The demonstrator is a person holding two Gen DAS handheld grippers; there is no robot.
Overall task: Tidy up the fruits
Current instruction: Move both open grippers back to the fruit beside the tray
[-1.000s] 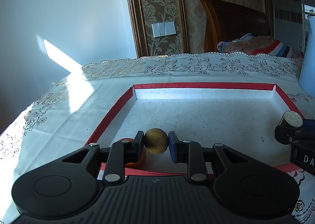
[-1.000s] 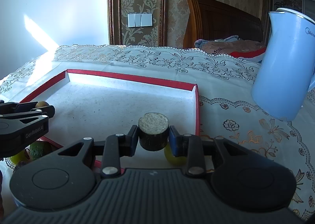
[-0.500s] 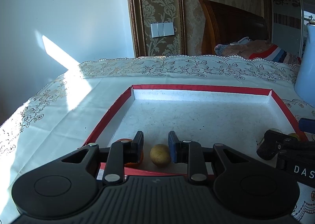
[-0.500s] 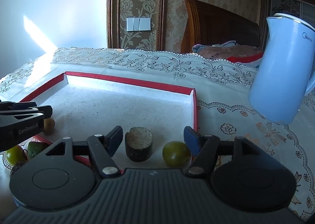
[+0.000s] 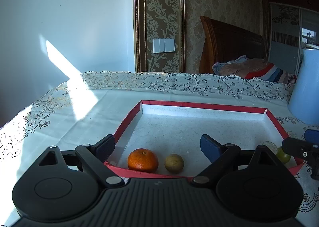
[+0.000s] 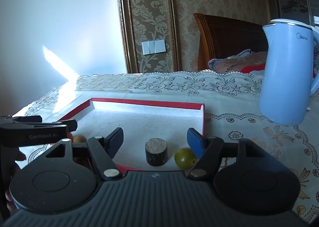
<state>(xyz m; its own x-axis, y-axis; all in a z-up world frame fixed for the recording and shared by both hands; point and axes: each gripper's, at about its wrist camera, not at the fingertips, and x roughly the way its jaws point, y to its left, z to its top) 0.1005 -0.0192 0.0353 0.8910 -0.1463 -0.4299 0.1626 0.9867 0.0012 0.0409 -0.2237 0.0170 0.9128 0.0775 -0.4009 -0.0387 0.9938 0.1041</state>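
Observation:
A red-rimmed white tray (image 5: 203, 105) lies on the table. In the left wrist view an orange mandarin (image 5: 143, 160) and a small tan round fruit (image 5: 174, 163) rest at the tray's near edge. My left gripper (image 5: 157, 144) is open and empty above them. In the right wrist view a dark stubby cylinder with a pale cut top (image 6: 156, 154) and a green round fruit (image 6: 184, 158) sit at the tray's (image 6: 147, 102) near right corner. My right gripper (image 6: 155, 137) is open and empty above them. The left gripper's side shows at the left of that view (image 6: 33, 134).
A light blue electric kettle (image 6: 287, 71) stands on the lace tablecloth (image 6: 249, 127) right of the tray. A wooden headboard and bedding lie beyond the table. The table's left edge is in sunlight (image 5: 30, 119).
Both grippers let go of their fruit, opened wide and drew back and up. The tan fruit and the dark cylinder now rest in the tray.

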